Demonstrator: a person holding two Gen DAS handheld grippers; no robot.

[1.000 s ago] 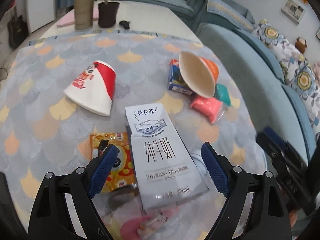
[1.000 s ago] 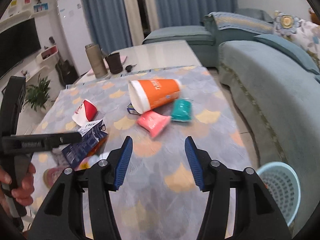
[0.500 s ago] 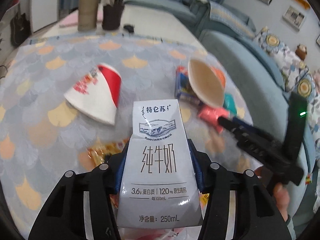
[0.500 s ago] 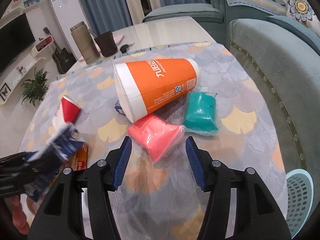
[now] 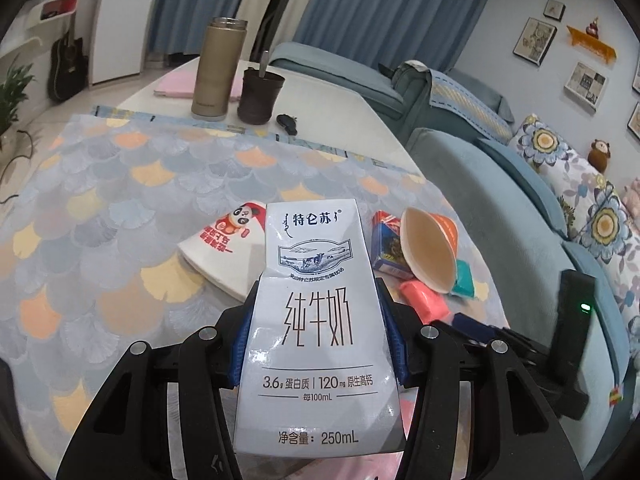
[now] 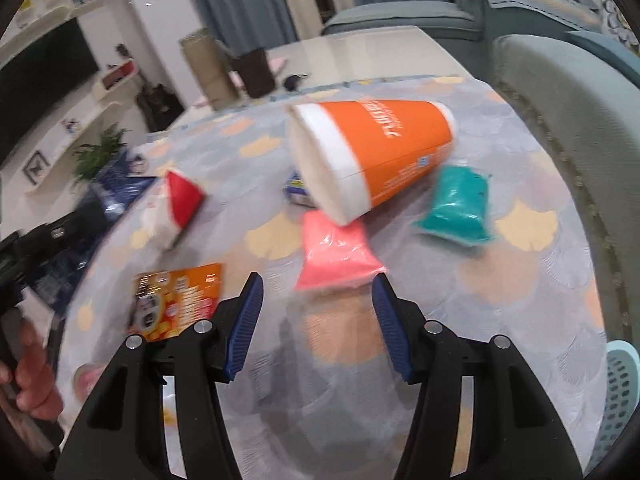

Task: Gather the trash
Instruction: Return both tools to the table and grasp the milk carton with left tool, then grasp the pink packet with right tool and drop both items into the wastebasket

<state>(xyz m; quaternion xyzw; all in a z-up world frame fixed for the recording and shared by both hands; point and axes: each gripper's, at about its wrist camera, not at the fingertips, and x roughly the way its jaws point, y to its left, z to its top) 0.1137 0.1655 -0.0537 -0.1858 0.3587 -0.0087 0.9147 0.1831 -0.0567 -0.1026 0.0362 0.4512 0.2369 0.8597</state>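
My left gripper (image 5: 316, 320) is shut on a white milk carton (image 5: 316, 332) and holds it lifted above the table. Behind it lie a red and white paper cup (image 5: 224, 248), an orange cup (image 5: 430, 250) on its side, a blue box (image 5: 386, 246), a pink packet (image 5: 422, 300) and a teal packet (image 5: 464, 280). My right gripper (image 6: 318, 316) is open, its fingers just short of the pink packet (image 6: 332, 254). The orange cup (image 6: 368, 156), teal packet (image 6: 456, 206), red cup (image 6: 180, 204) and an orange snack wrapper (image 6: 178, 300) lie around it.
A light blue basket (image 6: 618, 396) stands by the table's right edge, beside the blue sofa (image 5: 500, 208). A thermos (image 5: 218, 70), a dark mug (image 5: 260, 96), keys (image 5: 287, 122) and a pink notebook (image 5: 176, 88) sit at the far end of the table.
My left gripper closed on the milk carton and lifted it off the table. My right gripper moved forward and down to the pink packet, still open.
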